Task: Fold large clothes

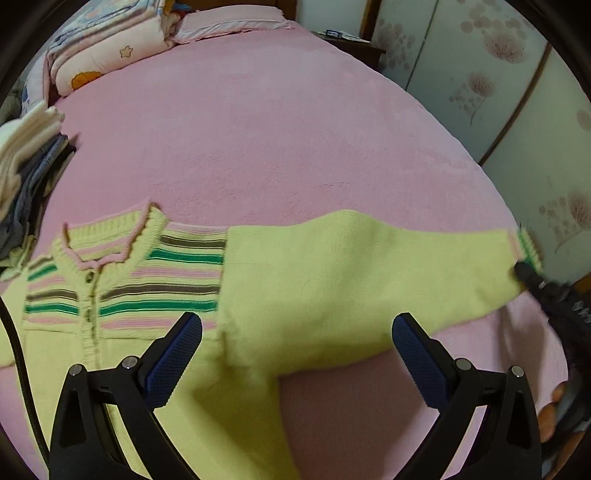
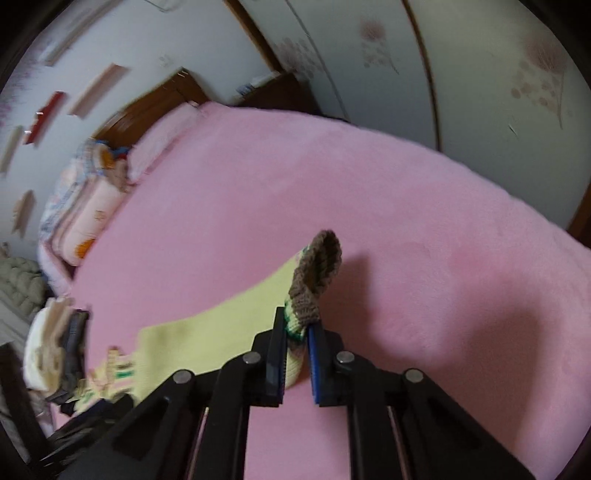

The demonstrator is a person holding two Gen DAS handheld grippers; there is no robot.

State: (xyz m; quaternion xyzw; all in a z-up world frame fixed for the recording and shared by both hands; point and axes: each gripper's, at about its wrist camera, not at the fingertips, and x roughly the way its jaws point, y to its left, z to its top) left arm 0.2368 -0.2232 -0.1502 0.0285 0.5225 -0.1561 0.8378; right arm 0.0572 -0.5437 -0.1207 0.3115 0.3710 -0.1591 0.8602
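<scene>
Two hand-held grippers – right (image 2: 297,334) clamped on sweater (image 1: 332,280) cuff (image 2: 314,280), left (image 1: 297,332) spread wide above its armpit

No readable text, label, brand, number or sign is showing anywhere; the patterned quilt (image 1: 110,55) beside the pillow (image 1: 236,22) is carrying cartoon motifs only, no lettering.

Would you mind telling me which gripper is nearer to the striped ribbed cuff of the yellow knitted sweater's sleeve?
Right. The right gripper is shut on the striped ribbed cuff. The left gripper hangs open over the yellow knitted sweater near the shoulder, at the sleeve's other end.
</scene>
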